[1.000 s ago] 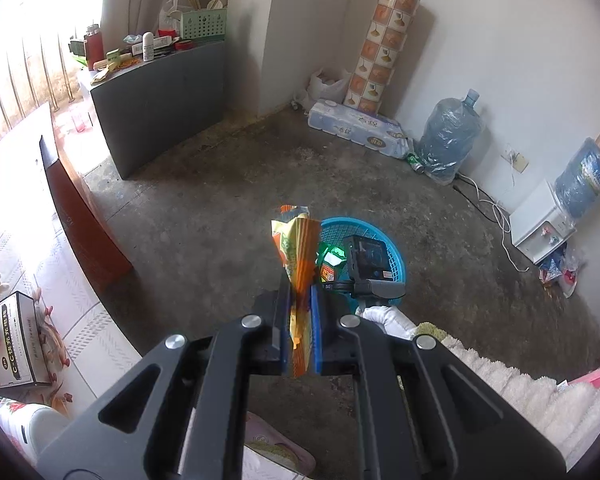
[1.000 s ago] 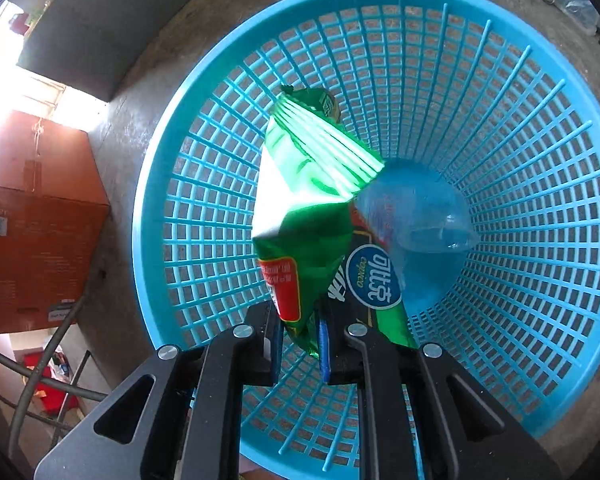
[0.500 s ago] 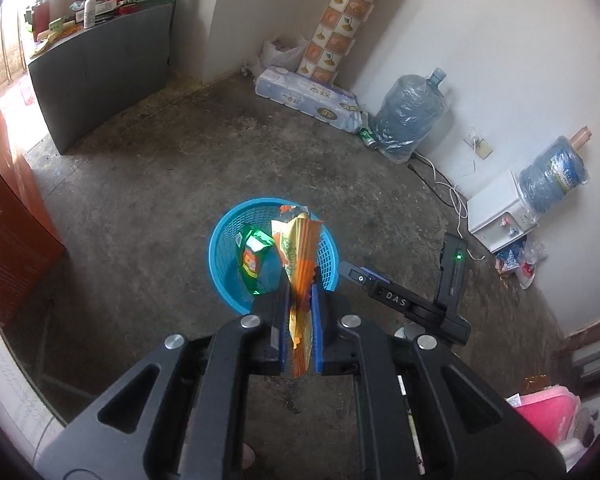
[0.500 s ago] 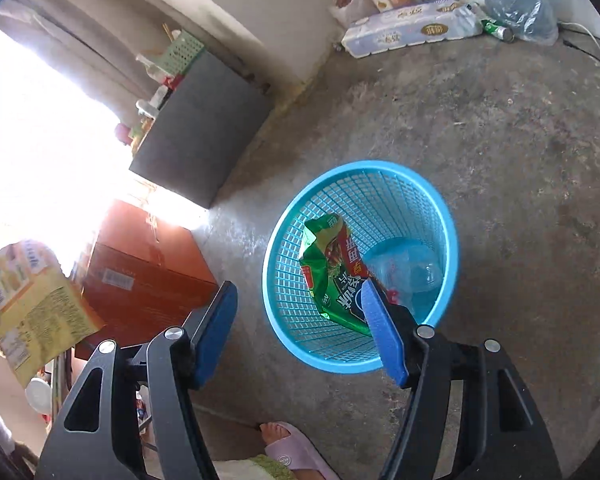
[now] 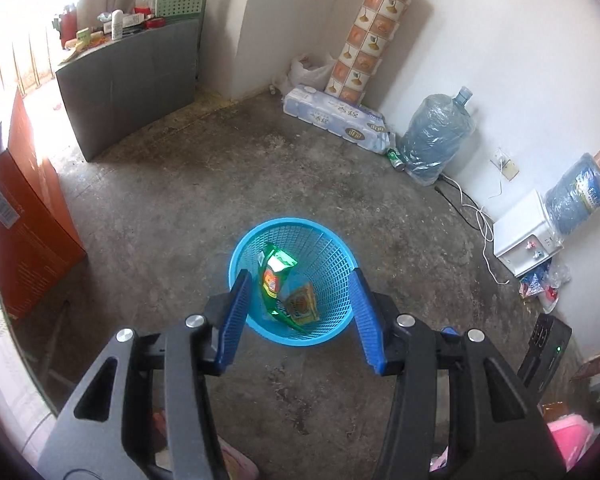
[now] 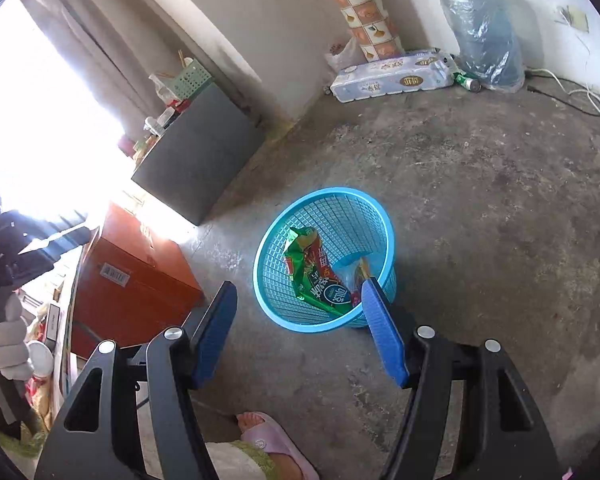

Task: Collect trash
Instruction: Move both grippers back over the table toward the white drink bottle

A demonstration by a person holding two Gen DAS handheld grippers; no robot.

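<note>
A blue mesh basket [image 5: 332, 248] stands on the concrete floor, also in the right wrist view [image 6: 364, 216]. Inside lie a green snack bag [image 5: 274, 276] and an orange-yellow wrapper [image 5: 300, 306]; the right wrist view shows the green bag [image 6: 316, 276] and an edge of the wrapper [image 6: 364, 269]. My left gripper [image 5: 298, 280] is open and empty, held above the basket. My right gripper [image 6: 298, 292] is open and empty, higher up and back from the basket.
An orange-brown carton [image 5: 24, 232] stands left. A grey cabinet [image 5: 128, 80] with clutter is at the back. Tissue packs [image 5: 336, 118], water jugs [image 5: 436, 140], a white appliance [image 5: 526, 234] and cables line the right wall. My slippered foot [image 6: 268, 438] is below.
My left gripper opened and the orange-yellow wrapper dropped into the basket. My right gripper, having let go of the green bag, drew further back from the basket.
</note>
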